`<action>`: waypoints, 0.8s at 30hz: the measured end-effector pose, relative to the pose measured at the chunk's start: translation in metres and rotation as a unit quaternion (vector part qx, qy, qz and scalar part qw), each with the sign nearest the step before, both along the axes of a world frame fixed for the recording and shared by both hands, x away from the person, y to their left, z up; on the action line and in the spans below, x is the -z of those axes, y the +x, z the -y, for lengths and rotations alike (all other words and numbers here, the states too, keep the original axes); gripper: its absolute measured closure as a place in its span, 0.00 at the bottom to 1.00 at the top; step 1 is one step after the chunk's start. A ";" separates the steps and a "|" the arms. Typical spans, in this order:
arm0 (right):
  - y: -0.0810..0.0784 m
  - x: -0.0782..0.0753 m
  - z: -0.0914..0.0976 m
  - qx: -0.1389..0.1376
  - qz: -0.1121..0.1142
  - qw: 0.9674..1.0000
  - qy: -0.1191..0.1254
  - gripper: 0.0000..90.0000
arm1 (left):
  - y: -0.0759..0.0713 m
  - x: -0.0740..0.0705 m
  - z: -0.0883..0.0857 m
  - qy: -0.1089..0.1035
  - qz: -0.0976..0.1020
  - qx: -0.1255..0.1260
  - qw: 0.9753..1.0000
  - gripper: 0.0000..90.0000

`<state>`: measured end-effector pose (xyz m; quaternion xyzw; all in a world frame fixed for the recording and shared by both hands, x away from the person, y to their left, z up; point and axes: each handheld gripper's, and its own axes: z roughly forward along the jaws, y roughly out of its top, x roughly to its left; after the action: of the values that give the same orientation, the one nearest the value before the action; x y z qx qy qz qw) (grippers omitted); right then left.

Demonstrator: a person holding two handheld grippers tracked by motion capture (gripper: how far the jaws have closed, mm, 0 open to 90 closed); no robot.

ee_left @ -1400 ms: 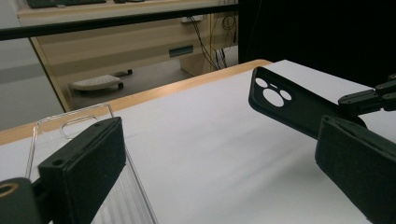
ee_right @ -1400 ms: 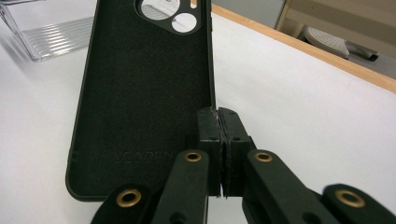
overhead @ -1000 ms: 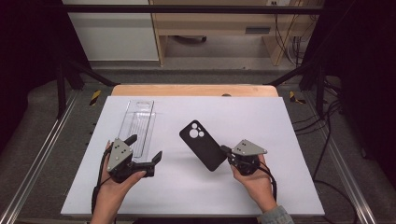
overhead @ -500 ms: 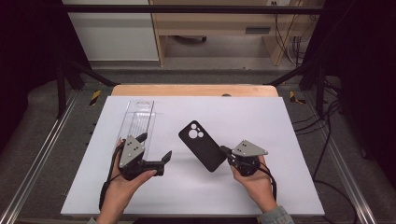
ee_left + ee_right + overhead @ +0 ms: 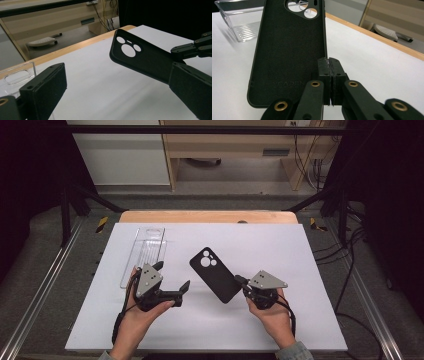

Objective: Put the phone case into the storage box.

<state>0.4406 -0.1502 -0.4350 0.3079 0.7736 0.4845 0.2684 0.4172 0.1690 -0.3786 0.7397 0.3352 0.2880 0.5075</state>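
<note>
The right gripper (image 5: 243, 284) is pinching the right edge of the black case (image 5: 215, 274), jaws closed flat on its rim, and is holding it mid-table with the camera cutout at the far end. The case's long axis is running from far-left to near-right. The left gripper (image 5: 172, 281) is sitting just left of the case, jaws spread wide and holding nothing, pointing right toward it. It looks to be the one set to take the case's free left edge. Bare white table (image 5: 300, 250) is lying open all round; the clear tray (image 5: 145, 255) is sitting at the far left, clear of that path.
</note>
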 end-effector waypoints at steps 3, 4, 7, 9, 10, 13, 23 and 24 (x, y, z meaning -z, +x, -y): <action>-0.001 -0.002 -0.001 0.001 0.004 1.000 0.001 0.99 | -0.002 -0.002 0.001 0.000 0.002 0.001 1.000 0.01; -0.001 -0.002 -0.001 0.001 0.006 1.000 0.002 0.99 | -0.002 -0.002 0.002 0.001 0.001 0.001 1.000 0.01; -0.002 -0.004 -0.003 0.002 0.015 1.000 -0.001 0.99 | -0.002 -0.002 0.004 -0.001 0.001 0.001 1.000 0.01; -0.003 -0.007 -0.005 0.001 0.021 1.000 0.000 0.99 | -0.002 -0.002 0.005 -0.003 0.000 -0.002 1.000 0.01; -0.003 -0.008 -0.006 0.001 0.023 1.000 -0.001 0.99 | -0.002 -0.002 0.005 -0.004 0.000 -0.003 1.000 0.01; -0.004 -0.011 -0.010 0.000 0.027 1.000 -0.007 0.99 | -0.001 -0.002 0.006 -0.017 -0.004 -0.011 1.000 0.01; -0.005 -0.012 -0.018 0.003 0.032 0.999 -0.015 0.99 | 0.002 -0.007 0.005 -0.040 -0.006 -0.015 0.999 0.01; -0.005 -0.012 -0.019 0.003 0.033 0.999 -0.016 0.99 | 0.002 -0.007 0.005 -0.038 -0.005 -0.015 0.999 0.01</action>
<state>0.4355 -0.1313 -0.4226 0.2901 0.7709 0.4811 0.3003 0.4187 0.1635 -0.3712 0.7162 0.3599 0.2787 0.5290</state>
